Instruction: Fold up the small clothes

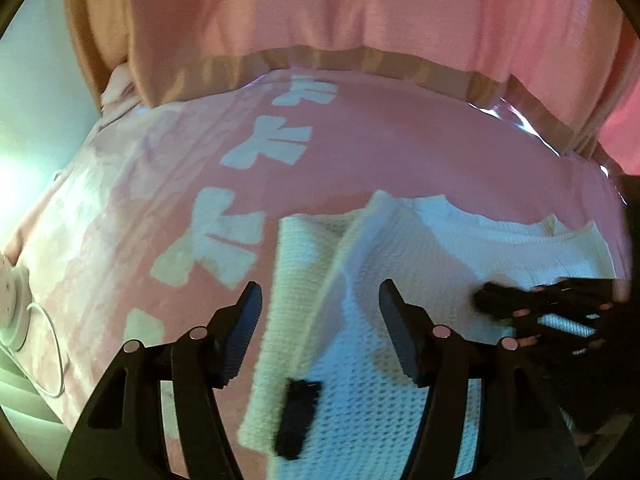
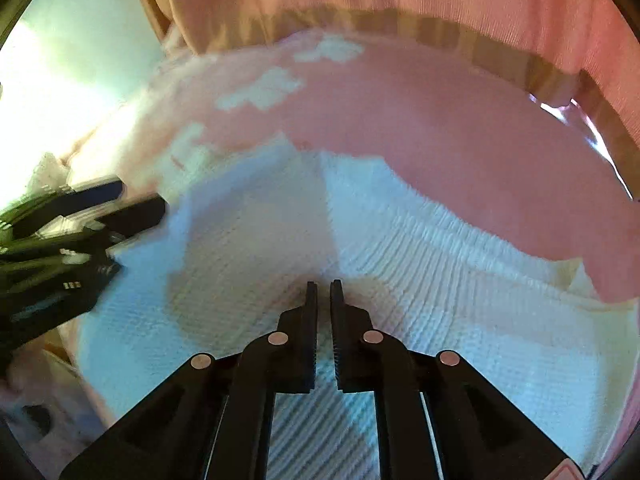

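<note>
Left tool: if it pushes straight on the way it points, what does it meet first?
Most likely the folded edge of the white waffle-knit garment lying on the pink patterned blanket; the left tool stands open over that fold, though depth is unclear.

A home bedroom, judging by the pink patterned blanket [image 1: 360, 152] spread under pink curtains [image 1: 360, 4].

Around the white knit [image 1: 420, 248] the pink blanket [image 1: 360, 148] lies bare beyond and left. A corded white device [image 1: 12, 304] sits far left; the curtain [image 1: 320, 4] closes off the back.
</note>
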Tool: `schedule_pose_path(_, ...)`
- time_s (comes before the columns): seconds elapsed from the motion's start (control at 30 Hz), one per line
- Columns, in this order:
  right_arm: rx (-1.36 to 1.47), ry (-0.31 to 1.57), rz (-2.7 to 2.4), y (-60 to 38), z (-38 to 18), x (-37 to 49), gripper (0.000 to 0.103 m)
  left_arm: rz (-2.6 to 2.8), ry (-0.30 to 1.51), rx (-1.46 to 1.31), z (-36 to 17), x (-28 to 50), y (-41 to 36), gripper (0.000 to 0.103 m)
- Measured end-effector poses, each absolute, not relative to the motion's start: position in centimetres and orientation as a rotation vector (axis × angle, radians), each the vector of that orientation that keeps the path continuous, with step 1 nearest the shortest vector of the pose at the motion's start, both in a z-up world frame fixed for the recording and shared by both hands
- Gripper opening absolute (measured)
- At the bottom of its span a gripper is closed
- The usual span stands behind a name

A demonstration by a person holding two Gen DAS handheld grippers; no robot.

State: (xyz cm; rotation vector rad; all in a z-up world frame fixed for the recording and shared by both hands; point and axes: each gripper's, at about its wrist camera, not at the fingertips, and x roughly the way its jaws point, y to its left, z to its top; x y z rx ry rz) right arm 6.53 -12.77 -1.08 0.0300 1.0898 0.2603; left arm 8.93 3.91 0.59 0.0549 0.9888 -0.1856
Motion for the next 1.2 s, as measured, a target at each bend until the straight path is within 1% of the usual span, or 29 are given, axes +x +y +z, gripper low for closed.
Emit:
schedule_pose_path(0.03,0.041,1.072,0.265,-13.3,0.0,5.9,0.008,-0.179,0.986,0.043,0.7,8.8,4.8,0.061)
schedule_pose_path(0.07,0.039,1.062,0.256,-14.1,1.0,5.0,0.008,-0.168,0.983,0.029,0.7,8.5,5.8,0.065)
schedule_pose_path(0.17,0.054,1.061,0.242,-16.5,2.3,2.3,0.008,-0.165,1.003,-0.075,0.1,7.3,9.0,0.07)
schedule_pose_path(0.23,0.054,1.094,0.208,-17.4,1.5,1.4,0.009,-0.188,1.045,-0.222,-1.2,5.9,11.2,0.071)
schedule_pose_path(0.33,0.053,1.135,0.191,-18.6,-0.4,1.3,0.009,-0.23,1.135,-0.362,-3.7,4.4,11.7,0.071)
schedule_pose_path(0.4,0.059,1.181,0.184,-18.9,-2.3,1.8,0.009,-0.247,1.197,-0.388,-5.4,4.2,10.9,0.072)
schedule_pose_path(0.43,0.064,1.198,0.185,-18.7,-3.2,2.2,0.007,-0.25,1.209,-0.387,-5.8,4.2,10.4,0.076)
schedule_pose_path(0.47,0.077,1.193,0.189,-18.9,-3.6,2.3,0.006,-0.247,1.182,-0.352,-5.5,4.1,9.5,0.079)
schedule_pose_path(0.53,0.08,1.196,0.191,-18.8,-3.6,2.6,0.005,-0.259,1.21,-0.335,-5.7,4.8,8.4,0.076)
schedule_pose_path(0.57,0.078,1.2,0.191,-18.7,-3.6,2.8,0.005,-0.256,1.205,-0.356,-5.6,4.9,8.3,0.06)
schedule_pose_path(0.6,0.084,1.203,0.189,-18.7,-3.7,3.0,0.005,-0.285,1.207,-0.389,-5.5,5.0,8.3,0.036)
schedule_pose_path(0.67,0.07,1.205,0.186,-18.4,-3.8,3.1,0.005,-0.315,1.207,-0.444,-4.6,5.2,8.0,0.028)
schedule_pose_path(0.77,0.061,1.21,0.189,-18.3,-3.6,3.1,0.005,-0.385,1.113,-0.436,-0.4,4.5,6.6,0.025)
schedule_pose_path(0.87,0.094,1.217,0.202,-18.8,-3.7,3.2,0.004,-0.479,1.021,-0.42,4.6,2.9,3.9,0.025)
schedule_pose_path(1.0,0.151,1.222,0.225,-19.5,-4.1,3.5,0.003,-0.6,0.946,-0.38,9.6,0.5,-0.9,0.025)
schedule_pose_path(1.1,0.219,1.223,0.254,-20.4,-4.3,3.5,0.002,-0.66,0.938,-0.33,11.3,-0.5,-5.1,0.025)
schedule_pose_path(1.2,0.339,1.237,0.287,-22.4,-4.3,3.0,0.002,-0.673,0.941,-0.247,11.4,-1.5,-10.3,0.025)
